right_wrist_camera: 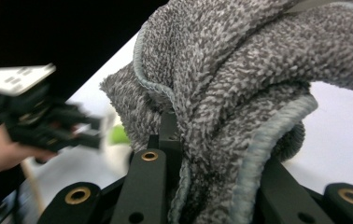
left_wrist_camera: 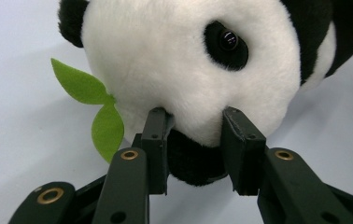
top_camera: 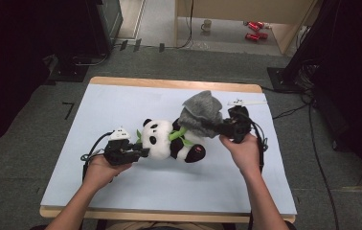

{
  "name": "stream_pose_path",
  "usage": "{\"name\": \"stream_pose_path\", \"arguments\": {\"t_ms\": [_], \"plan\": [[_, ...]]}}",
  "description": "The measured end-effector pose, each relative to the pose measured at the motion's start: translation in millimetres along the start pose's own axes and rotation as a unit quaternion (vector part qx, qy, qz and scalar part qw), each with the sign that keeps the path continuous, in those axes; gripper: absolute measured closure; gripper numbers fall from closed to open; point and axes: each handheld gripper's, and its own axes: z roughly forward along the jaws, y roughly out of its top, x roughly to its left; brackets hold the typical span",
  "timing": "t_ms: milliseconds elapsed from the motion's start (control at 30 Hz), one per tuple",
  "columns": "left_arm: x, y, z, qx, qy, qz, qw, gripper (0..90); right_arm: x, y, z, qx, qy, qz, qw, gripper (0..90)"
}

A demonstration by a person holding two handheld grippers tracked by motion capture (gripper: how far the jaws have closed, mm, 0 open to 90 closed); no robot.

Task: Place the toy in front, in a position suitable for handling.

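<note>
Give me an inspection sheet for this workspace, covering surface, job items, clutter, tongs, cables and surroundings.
Surface: pale blue sheet on a wooden table.
Job's things: plush panda lying on its side; grey towel lifted above its body.
Clutter: nothing seen on the sheet.
Tongs: left tongs clamp the panda's head at the ear; right tongs shut on the grey towel.
Cables: one trails from each, black cable at left.
Surroundings: grey carpet, mug and red cans on the floor beyond.

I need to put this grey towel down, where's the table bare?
The pale blue table top is bare along its far-left side and across the near edge. It is crowded mid-table around the black-and-white plush panda and the grey terry towel.
</note>
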Motion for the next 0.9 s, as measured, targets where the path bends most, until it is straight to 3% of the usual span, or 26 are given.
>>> {"name": "stream_pose_path", "arguments": {"t_ms": [100, 233, 300, 367, 500, 667, 800, 900], "plan": [[2.7, -0.6, 0.7, -0.003, -0.001, -0.002, 1.0000, 64.5, 15.2, -11.6, 16.5, 0.027, 0.023, -0.011, 0.9993, 78.3], [4.1, -2.1, 1.4, -0.002, 0.000, 0.005, 1.0000, 62.3, 19.2, -24.9, 38.9, 0.062, 0.023, -0.022, 0.9976, 78.3], [7.6, -6.5, 0.8, 0.004, -0.005, 0.026, 0.9996, 53.8, 18.6, -29.6, 48.0, 0.073, 0.015, -0.026, 0.9969, 78.2], [8.7, -9.6, -1.3, 0.006, 0.003, 0.045, 0.9990, 41.4, 16.2, -33.9, 55.6, 0.084, 0.003, -0.038, 0.9958, 77.8], [11.4, -10.5, -2.7, -0.016, -0.005, 0.061, 0.9980, 33.0, 9.7, -35.9, 58.9, 0.075, 0.000, -0.036, 0.9965, 77.8], [10.5, -12.6, 10.7, -0.010, -0.012, 0.085, 0.9963, 27.3, 1.0, -33.4, 61.3, 0.063, -0.008, -0.030, 0.9975, 77.8], [14.4, -11.2, 18.5, -0.029, -0.010, 0.095, 0.9950, 24.3, -4.6, -30.3, 63.1, 0.058, -0.011, -0.029, 0.9978, 77.7], [18.0, -10.6, 24.8, -0.037, -0.005, 0.134, 0.9903, 21.0, -10.1, -26.9, 64.9, 0.052, -0.014, -0.024, 0.9982, 77.8]]}}
